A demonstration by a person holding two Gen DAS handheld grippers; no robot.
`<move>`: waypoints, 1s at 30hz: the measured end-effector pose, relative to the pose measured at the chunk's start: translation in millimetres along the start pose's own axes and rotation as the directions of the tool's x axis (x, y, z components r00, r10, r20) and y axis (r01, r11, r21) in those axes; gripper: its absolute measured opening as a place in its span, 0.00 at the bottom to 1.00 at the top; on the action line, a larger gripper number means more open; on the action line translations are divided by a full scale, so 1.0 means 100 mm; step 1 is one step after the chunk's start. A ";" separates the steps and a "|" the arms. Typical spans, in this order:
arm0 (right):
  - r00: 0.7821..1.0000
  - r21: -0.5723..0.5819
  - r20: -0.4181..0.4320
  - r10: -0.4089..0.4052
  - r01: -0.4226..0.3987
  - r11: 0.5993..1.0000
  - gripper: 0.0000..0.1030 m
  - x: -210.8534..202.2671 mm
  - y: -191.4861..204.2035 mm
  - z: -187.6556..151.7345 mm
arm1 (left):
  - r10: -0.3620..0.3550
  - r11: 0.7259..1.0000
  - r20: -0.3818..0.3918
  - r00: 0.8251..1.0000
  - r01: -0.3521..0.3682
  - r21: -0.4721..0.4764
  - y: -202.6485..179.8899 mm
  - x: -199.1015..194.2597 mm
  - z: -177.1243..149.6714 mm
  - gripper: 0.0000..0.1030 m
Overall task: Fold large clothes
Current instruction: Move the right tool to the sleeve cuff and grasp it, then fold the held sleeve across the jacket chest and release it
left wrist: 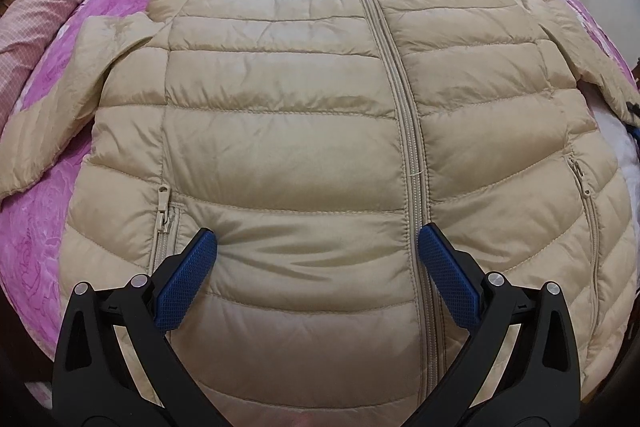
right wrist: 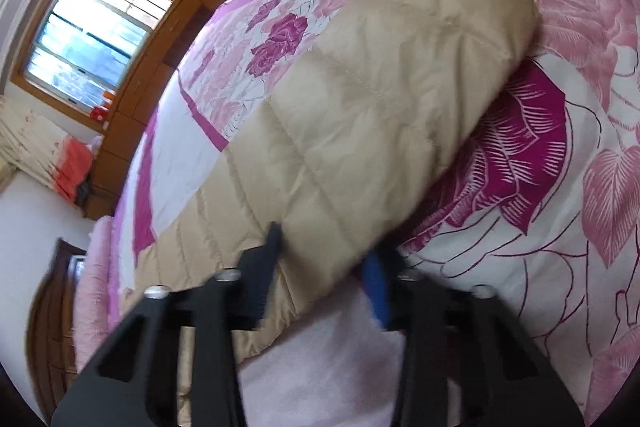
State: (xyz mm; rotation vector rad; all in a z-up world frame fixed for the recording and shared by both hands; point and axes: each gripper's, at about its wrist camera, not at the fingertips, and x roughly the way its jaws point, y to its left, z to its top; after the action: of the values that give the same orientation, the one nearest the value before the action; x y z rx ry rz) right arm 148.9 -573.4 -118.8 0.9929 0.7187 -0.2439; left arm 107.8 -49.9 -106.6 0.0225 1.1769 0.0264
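Left hand-held gripper [left wrist: 318, 243]: spread wide, blue pads resting on the lower front of the beige puffer jacket [left wrist: 280, 131], just left of its closed zipper [left wrist: 404, 131]. Right hand-held gripper [right wrist: 326, 251]: clenched on the jacket's sleeve [right wrist: 360, 131], fabric pinched between the fingers. Jacket spread flat, front up, on a bed with a pink floral cover [right wrist: 560, 187].
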 end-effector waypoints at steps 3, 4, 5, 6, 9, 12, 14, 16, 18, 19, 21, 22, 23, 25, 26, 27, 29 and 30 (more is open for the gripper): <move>0.998 0.008 0.010 0.065 -0.065 0.998 0.05 -0.09 0.00 -0.01 | 0.007 1.000 0.016 1.000 -0.007 0.010 -0.02 -0.01 -0.01 0.97; 0.997 -0.025 0.022 0.073 -0.072 0.997 0.05 -0.16 0.06 -0.02 | 0.008 1.000 0.020 1.000 -0.008 0.012 -0.02 -0.02 -0.02 0.97; 0.997 -0.047 0.029 0.077 -0.076 0.996 0.05 -0.19 0.11 -0.02 | 0.006 1.000 0.022 1.000 -0.006 0.014 -0.02 -0.03 -0.02 0.97; 0.996 -0.075 0.035 0.086 -0.083 0.994 0.04 -0.24 0.17 -0.03 | 0.001 1.000 0.022 1.000 -0.001 0.016 -0.02 -0.04 -0.02 0.97; 0.992 -0.167 0.052 0.112 -0.102 0.981 0.04 -0.41 0.41 -0.06 | -0.016 1.000 0.012 1.000 0.016 0.026 0.00 -0.08 0.00 0.97; 0.986 -0.222 0.061 0.153 -0.136 0.966 0.04 -0.59 0.62 -0.10 | -0.014 0.999 0.010 1.000 0.014 0.038 0.03 -0.14 0.02 0.97; 0.980 -0.230 0.057 0.193 -0.175 0.957 0.04 -0.68 0.76 -0.13 | -0.010 0.999 0.021 1.000 0.009 0.042 0.06 -0.18 0.01 0.97; 0.973 -0.234 0.053 0.225 -0.207 0.950 0.04 -0.73 0.90 -0.17 | -0.008 0.999 0.035 0.999 0.006 0.046 0.09 -0.25 0.03 0.97; 0.964 -0.246 0.041 0.262 -0.244 0.938 0.04 -0.80 1.06 -0.23 | -0.005 0.999 0.043 0.999 0.003 0.048 0.12 -0.30 0.04 0.97; 0.960 -0.258 0.034 0.277 -0.259 0.931 0.04 -0.84 1.16 -0.27 | -0.002 0.999 0.050 0.999 0.000 0.050 0.13 -0.32 0.04 0.97; 0.954 -0.284 0.023 0.298 -0.280 0.917 0.04 -0.89 1.36 -0.35 | 0.018 0.998 0.074 0.997 -0.022 0.057 0.18 -0.40 0.06 0.97; 0.951 -0.297 0.016 0.308 -0.289 0.910 0.04 -0.92 1.45 -0.39 | 0.029 0.997 0.088 0.996 -0.035 0.062 0.21 -0.43 0.06 0.97; 0.948 -0.316 0.005 0.318 -0.300 0.900 0.04 -0.96 1.58 -0.46 | 0.038 0.997 0.099 0.994 -0.044 0.065 0.24 -0.46 0.06 0.97; 0.946 -0.342 -0.009 0.324 -0.307 0.888 0.04 -1.02 1.76 -0.56 | 0.048 0.996 0.112 0.993 -0.056 0.070 0.31 -0.51 0.07 0.97; 0.944 -0.358 -0.018 0.330 -0.314 0.879 0.04 -1.08 1.87 -0.63 | 0.049 0.996 0.115 0.992 -0.057 0.071 0.34 -0.53 0.08 0.97; 0.942 -0.370 -0.024 0.334 -0.318 0.873 0.04 -1.12 1.96 -0.69 | 0.049 0.996 0.117 0.992 -0.057 0.072 0.38 -0.54 0.09 0.97; 0.936 -0.393 -0.031 0.350 -0.333 0.857 0.04 -1.20 2.15 -0.84 | 0.045 0.996 0.122 0.991 -0.055 0.076 0.46 -0.58 0.11 0.97; 0.932 -0.404 -0.045 0.361 -0.347 0.846 0.04 -1.23 2.27 -0.92 | 0.041 0.996 0.126 0.991 -0.051 0.077 0.49 -0.59 0.11 0.97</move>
State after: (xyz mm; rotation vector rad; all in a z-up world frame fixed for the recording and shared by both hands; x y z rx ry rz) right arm 129.5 -389.6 83.3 0.6999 0.5132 0.2109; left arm 94.9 -3.0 -46.1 0.1199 1.0526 0.0181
